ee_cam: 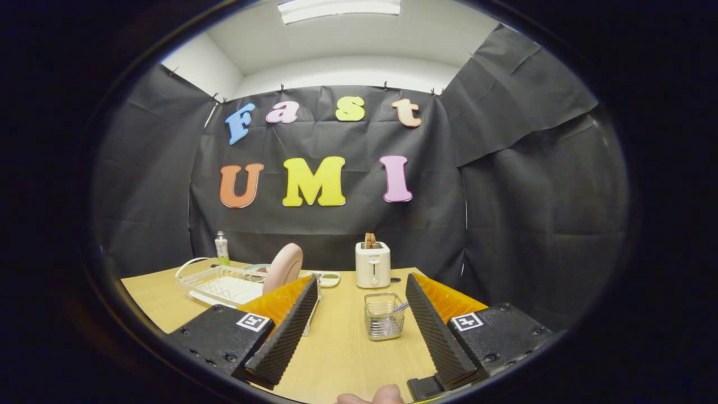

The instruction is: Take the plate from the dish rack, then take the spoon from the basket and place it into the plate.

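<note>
**Inspector:** Gripper view first. State of the tool?

**Operator:** My gripper [359, 331] is spread wide, holding nothing; bare table [342, 359] lies between its fingers.

**Inspector:** Locate the task items, taking the toaster [373, 264] as reference.

**Operator:** The plate [284, 267] stands on edge in the dish rack [221, 285], left of the toaster and nearer me. The basket [384, 316] sits directly in front of the toaster, nearer me, with the spoon [400, 307] handle poking out towards its right rim.

**Inspector:** Which relation governs the first move?

**Operator:** The plate lies ahead and left of the gripper, just beyond my left finger [286, 331]. Its rim rises almost upright, tilted slightly, so I judge the jaws must swing left and close across that rim.

**Inspector:** Clearance?

**Operator:** A bottle [222, 248] stands behind the rack, far left of the toaster; a small tray [328, 278] lies just left of the toaster. The open table in front of the toaster, left of the basket, looks sufficient for setting the plate down
</note>
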Available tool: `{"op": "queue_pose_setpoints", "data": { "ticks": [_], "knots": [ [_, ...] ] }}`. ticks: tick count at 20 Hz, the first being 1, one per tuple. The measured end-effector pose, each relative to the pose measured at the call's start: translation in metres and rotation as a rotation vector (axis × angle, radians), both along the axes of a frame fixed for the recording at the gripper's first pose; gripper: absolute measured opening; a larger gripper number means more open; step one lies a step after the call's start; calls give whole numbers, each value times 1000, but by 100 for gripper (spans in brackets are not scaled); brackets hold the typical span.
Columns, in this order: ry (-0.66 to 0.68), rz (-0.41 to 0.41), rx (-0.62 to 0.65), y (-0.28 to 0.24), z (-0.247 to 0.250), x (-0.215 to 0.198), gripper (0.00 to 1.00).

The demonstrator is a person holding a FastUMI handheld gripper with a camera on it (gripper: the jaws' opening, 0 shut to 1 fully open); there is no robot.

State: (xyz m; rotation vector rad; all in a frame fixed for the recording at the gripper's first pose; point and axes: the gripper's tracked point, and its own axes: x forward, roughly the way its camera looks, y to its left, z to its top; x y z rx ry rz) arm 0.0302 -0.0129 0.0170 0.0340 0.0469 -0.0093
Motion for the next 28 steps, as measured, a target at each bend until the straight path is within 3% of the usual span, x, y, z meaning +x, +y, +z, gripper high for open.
{"op": "queue_pose_setpoints", "data": {
  "ticks": [10,17,23,28],
  "knots": [
    [130,171,-14,48,58,72,100],
    [240,215,-47,81,98,152,100],
    [521,296,-17,129,76,203,100],
    [725,292,0,154,40,226,100]
  ]
}}
